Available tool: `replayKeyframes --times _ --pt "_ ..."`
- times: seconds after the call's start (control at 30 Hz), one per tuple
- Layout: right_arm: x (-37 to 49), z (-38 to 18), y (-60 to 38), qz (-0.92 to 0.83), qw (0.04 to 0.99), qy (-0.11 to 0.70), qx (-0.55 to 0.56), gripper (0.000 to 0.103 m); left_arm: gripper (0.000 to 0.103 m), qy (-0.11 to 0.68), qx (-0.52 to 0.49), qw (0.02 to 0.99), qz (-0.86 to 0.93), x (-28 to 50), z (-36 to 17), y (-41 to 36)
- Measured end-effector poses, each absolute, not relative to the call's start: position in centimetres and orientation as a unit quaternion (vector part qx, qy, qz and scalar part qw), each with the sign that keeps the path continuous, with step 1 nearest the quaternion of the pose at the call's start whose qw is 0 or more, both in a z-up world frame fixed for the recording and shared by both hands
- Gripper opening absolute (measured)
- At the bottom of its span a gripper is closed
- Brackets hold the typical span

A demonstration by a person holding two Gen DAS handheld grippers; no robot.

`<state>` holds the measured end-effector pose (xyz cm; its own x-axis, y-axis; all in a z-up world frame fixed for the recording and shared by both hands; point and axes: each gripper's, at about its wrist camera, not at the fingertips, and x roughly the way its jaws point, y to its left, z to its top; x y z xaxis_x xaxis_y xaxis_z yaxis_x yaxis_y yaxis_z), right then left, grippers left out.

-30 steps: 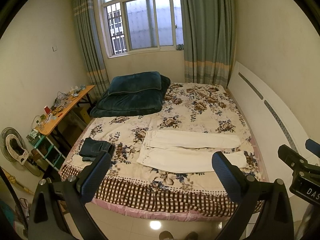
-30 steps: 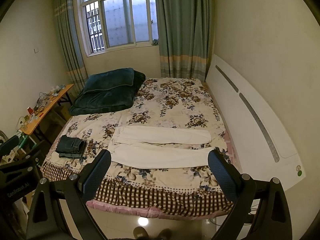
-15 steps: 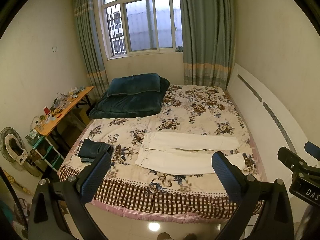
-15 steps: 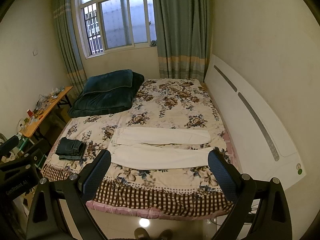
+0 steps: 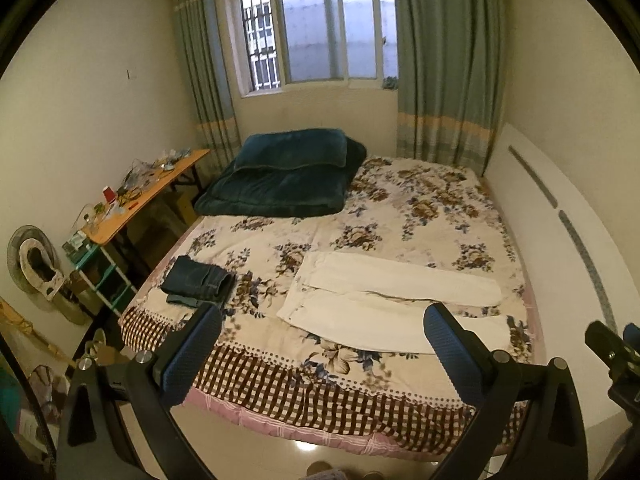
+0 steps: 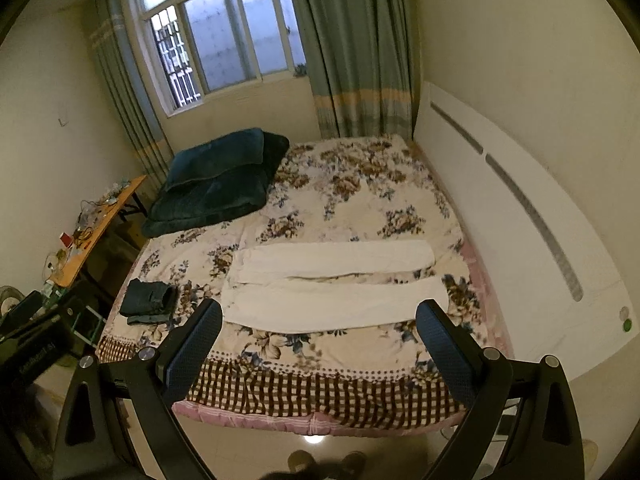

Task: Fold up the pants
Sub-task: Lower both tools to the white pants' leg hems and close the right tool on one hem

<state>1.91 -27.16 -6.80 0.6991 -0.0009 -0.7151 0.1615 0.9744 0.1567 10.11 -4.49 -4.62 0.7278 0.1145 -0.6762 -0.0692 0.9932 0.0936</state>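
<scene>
White pants (image 5: 384, 300) (image 6: 332, 284) lie flat across the near half of the flowered bed (image 5: 420, 216) (image 6: 360, 184), waist to the left, both legs stretched to the right. My left gripper (image 5: 320, 344) is open and held in the air in front of the bed's near edge, well short of the pants. My right gripper (image 6: 318, 340) is also open with nothing between its fingers, at a similar distance from the bed. Part of the right gripper's body (image 5: 616, 356) shows at the right edge of the left wrist view.
A folded dark denim garment (image 5: 198, 282) (image 6: 150, 300) lies at the bed's near left corner. A dark green quilt (image 5: 284, 176) (image 6: 218, 180) is piled at the far left. A cluttered wooden desk (image 5: 148, 196) stands left; a white headboard (image 6: 520, 220) lines the right side. Feet show on the floor (image 6: 324, 460).
Both grippers have tilted and risen slightly, so the bed sits lower in view; the right wrist view has rolled a little. The pants have not moved.
</scene>
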Motion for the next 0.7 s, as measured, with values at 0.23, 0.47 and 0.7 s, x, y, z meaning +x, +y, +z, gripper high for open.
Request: replayKeyframes --times 0.23,0.47,0.7 --pt "9.1 -14.4 -31.0 -0.075 0.894 0.426 0.115 0.099 0.103 0.420 0.051 0.905 0.056 17.2 -11.3 -5.7" --pt "20.5 -23.7 -35.0 -0.104 0.862 0.479 0.127 0.099 0.103 0.483 0.088 0.871 0.035 30.1 -20.3 -8.4" --pt "36.4 -36.0 -37.9 -0.092 0.808 0.570 0.119 0.099 0.103 0.529 0.129 0.839 0.004 43.6 -30.1 -9.9"
